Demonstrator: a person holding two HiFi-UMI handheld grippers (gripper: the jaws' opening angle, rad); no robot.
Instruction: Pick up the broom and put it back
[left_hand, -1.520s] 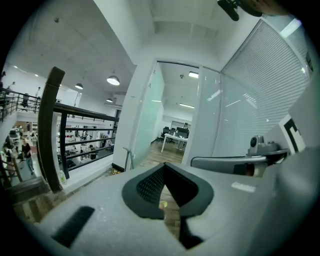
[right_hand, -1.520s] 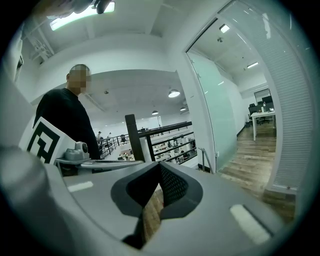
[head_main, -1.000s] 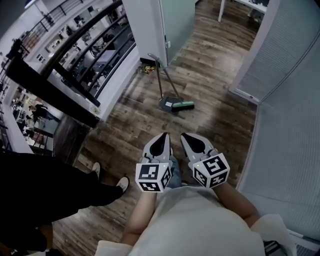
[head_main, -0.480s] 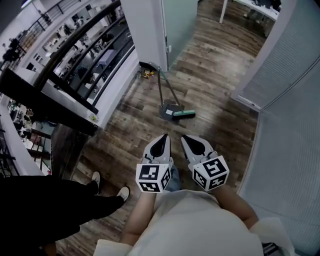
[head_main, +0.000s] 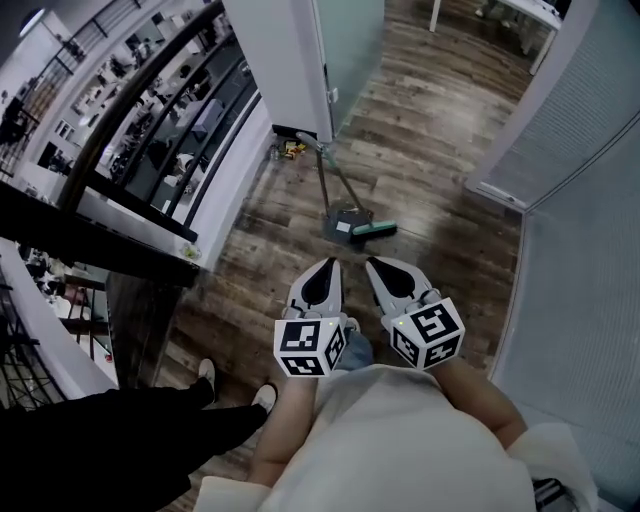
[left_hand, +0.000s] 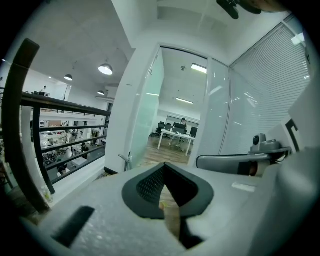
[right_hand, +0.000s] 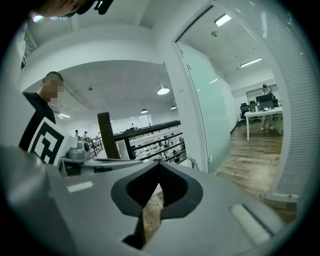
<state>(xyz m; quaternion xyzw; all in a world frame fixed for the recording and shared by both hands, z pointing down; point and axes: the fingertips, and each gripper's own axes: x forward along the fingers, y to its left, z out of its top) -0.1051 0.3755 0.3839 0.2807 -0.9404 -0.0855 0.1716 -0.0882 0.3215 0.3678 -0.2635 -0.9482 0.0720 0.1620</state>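
Note:
A broom with a green head (head_main: 374, 232) lies on the wooden floor beside a grey dustpan (head_main: 343, 222). Their thin handles (head_main: 324, 180) slant up toward the foot of a white pillar (head_main: 285, 60). Side by side in front of the person's chest, my left gripper (head_main: 324, 268) and my right gripper (head_main: 381, 268) point at the broom, a short stretch of floor short of it. Both are shut and empty. The left gripper view shows its jaws (left_hand: 165, 165) closed tip to tip, and the right gripper view shows the same (right_hand: 159, 164).
A black railing (head_main: 130, 130) runs along the left over an open atrium. A bystander's black trousers and white shoes (head_main: 210, 375) stand at lower left. Glass walls with blinds (head_main: 590, 150) close the right side. Small yellow items (head_main: 290, 150) lie by the pillar's base.
The person has walked forward, so the broom and dustpan are closer to both grippers. The bystander's feet have dropped back toward the lower left. Both grippers stay shut side by side.

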